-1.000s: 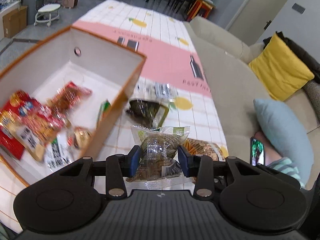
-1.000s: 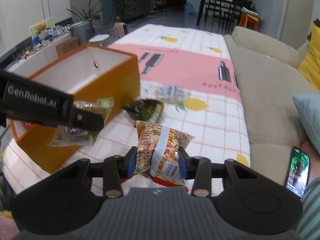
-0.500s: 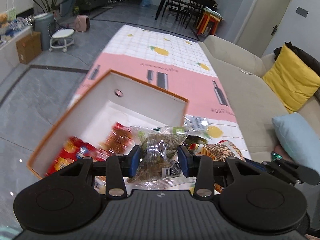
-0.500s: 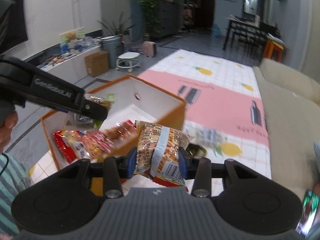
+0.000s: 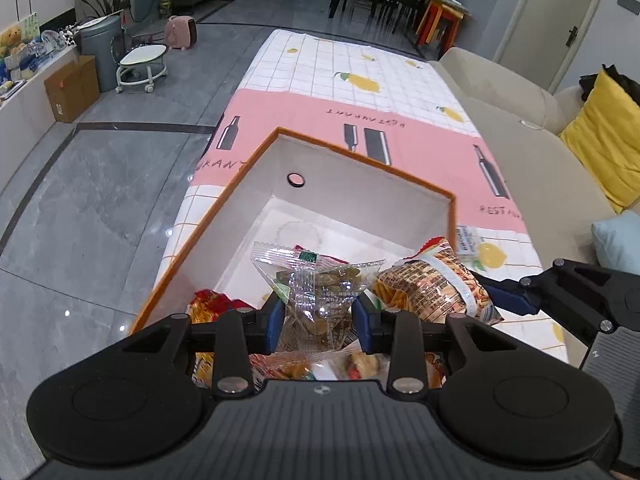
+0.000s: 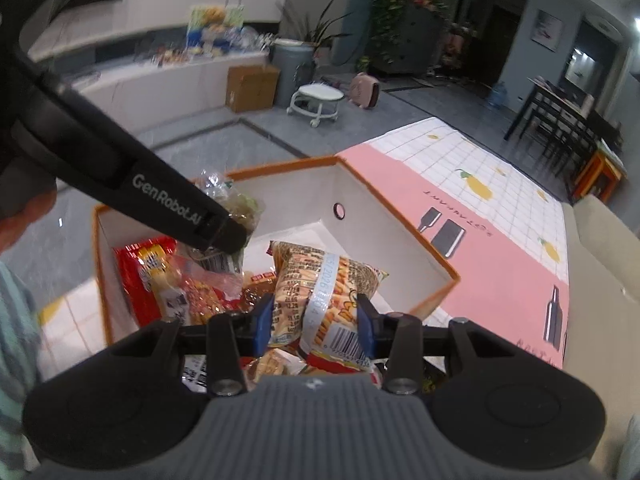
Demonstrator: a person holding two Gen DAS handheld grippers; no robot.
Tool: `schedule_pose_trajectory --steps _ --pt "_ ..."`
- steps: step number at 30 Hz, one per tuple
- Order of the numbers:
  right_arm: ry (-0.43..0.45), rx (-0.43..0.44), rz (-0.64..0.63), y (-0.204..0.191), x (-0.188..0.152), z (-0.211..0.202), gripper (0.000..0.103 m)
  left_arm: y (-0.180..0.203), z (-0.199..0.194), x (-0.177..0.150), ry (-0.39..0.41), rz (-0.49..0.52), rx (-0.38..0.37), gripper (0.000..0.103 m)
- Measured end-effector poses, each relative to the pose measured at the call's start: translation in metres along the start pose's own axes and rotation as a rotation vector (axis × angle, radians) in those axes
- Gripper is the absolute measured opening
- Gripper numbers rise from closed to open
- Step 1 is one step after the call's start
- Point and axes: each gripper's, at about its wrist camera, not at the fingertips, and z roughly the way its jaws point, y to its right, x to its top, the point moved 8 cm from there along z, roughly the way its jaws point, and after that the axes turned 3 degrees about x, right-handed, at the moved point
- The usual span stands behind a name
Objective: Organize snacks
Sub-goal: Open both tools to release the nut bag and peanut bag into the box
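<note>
My left gripper (image 5: 319, 322) is shut on a clear snack packet (image 5: 316, 292) with brown pieces, held above the near end of the orange-rimmed white box (image 5: 360, 200). My right gripper (image 6: 314, 326) is shut on an orange-yellow noodle snack bag (image 6: 320, 288), held over the same box (image 6: 400, 216); that bag also shows in the left wrist view (image 5: 432, 284). The left gripper's arm (image 6: 132, 176) crosses the right wrist view with its packet (image 6: 236, 204). Several red and orange snack packs (image 6: 156, 276) lie in the box.
The box stands on a table with a pink and white checked lemon cloth (image 5: 360, 76). A small white packet (image 5: 466, 238) lies on the cloth by the box's right corner. A beige sofa (image 5: 532, 152) with a yellow cushion (image 5: 604, 136) runs along the right. Grey floor lies left.
Both grippers have risen and moved left from the tabletop to above the box, each still holding its snack. The box's inside now lies directly beneath them.
</note>
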Motion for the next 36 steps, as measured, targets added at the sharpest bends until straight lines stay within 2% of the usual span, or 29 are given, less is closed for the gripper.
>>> schedule_pose_trajectory --steps 10,16,26,36 --pt "-0.081 -0.017 -0.191 -0.013 0.003 0.054 0.040 -0.009 0.043 0.006 -0.063 0.036 0.023 0.040" --pt "-0.137 -0.035 -0.251 -0.011 -0.004 0.083 0.040 -0.010 0.066 0.001 -0.104 0.059 0.049 0.039" --pt "-0.197 -0.051 -0.249 -0.002 -0.015 0.104 0.040 -0.011 0.089 -0.006 -0.143 0.083 0.076 0.039" --pt "-0.203 -0.060 -0.248 -0.002 -0.010 0.105 0.042 -0.014 0.094 -0.004 -0.158 0.053 0.081 0.039"
